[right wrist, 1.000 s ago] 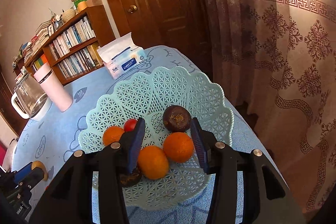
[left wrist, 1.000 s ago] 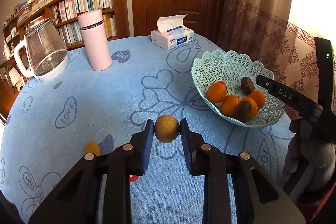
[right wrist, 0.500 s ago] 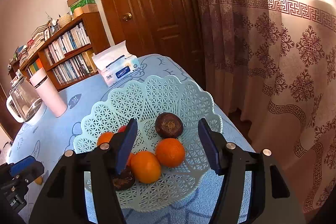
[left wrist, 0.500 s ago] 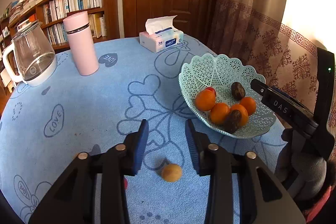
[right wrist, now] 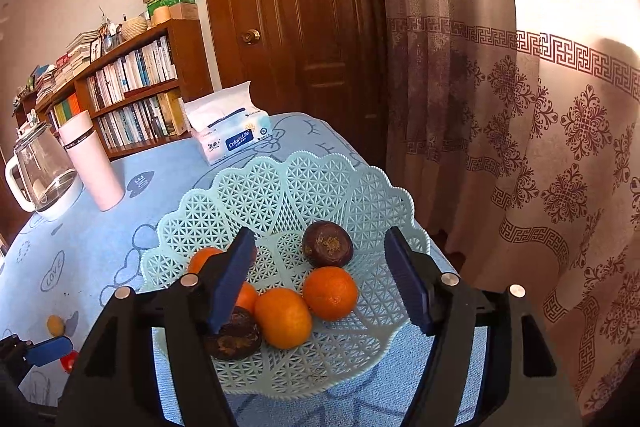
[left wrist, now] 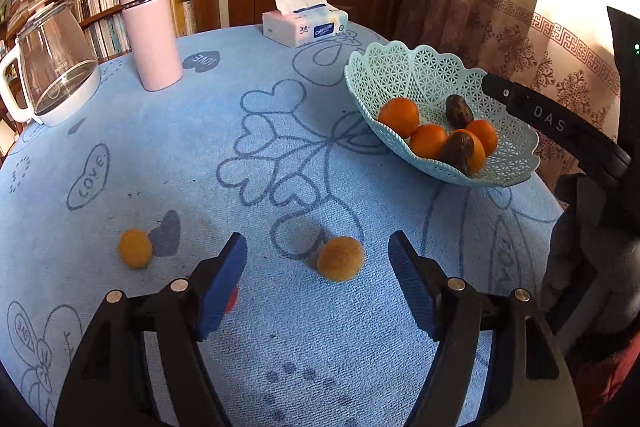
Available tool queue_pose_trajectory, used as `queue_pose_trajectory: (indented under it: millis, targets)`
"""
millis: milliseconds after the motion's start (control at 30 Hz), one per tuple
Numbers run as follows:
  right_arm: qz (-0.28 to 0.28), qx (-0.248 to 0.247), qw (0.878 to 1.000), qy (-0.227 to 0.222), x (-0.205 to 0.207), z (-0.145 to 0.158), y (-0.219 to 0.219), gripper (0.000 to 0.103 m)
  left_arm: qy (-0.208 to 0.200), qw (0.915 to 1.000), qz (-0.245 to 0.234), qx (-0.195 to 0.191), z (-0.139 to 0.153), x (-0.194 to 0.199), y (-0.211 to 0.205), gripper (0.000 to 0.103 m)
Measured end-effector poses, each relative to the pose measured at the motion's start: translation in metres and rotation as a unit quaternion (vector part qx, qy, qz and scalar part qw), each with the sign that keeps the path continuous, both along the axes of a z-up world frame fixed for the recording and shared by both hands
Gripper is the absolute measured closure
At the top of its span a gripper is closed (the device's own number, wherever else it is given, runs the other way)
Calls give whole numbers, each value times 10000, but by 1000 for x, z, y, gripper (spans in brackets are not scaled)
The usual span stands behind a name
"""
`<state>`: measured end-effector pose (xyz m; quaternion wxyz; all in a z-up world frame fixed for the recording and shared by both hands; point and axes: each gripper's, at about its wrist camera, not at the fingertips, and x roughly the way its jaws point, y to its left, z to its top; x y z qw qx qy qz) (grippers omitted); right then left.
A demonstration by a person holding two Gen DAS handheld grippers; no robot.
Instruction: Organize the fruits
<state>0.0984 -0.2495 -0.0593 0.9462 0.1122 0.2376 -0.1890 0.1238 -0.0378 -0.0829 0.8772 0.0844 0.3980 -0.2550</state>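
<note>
Blue cloth (left wrist: 168, 155) with hearts covers the round table. The left claw (left wrist: 318, 275) is wide open and holds nothing; a little brown fruit (left wrist: 340, 258) sits on the cloth between its fingers, touching neither one. Another little brown fruit (left wrist: 135, 248) lies to the left, well apart. The right claw (right wrist: 320, 277) is wide open too, holding nothing, right above the green basket (right wrist: 280, 183). Four oranges and two dark fruits lie in the basket. Far off stand a pink bottle (left wrist: 150, 35), a glass jug (left wrist: 56, 67) and a tissue pack (left wrist: 304, 23).
</note>
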Motion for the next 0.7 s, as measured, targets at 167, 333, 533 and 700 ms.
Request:
queue_pose_trajectory:
  millis: [167, 333, 533, 700]
  targets:
    - [-2, -170, 9999, -13, -1, 1, 4, 32, 116, 9997, -105, 195, -12, -2, -9, 38]
    - [17, -199, 9998, -26, -1, 2, 7, 32, 198, 9992, -180, 304, -20, -3, -15, 55]
    - [18, -195, 9998, -32, -2, 2, 7, 32, 159, 9987, -242, 409, -25, -5, -20, 72]
    - [15, -197, 9998, -35, -2, 2, 7, 32, 100, 9988, -268, 390, -20, -6, -19, 75]
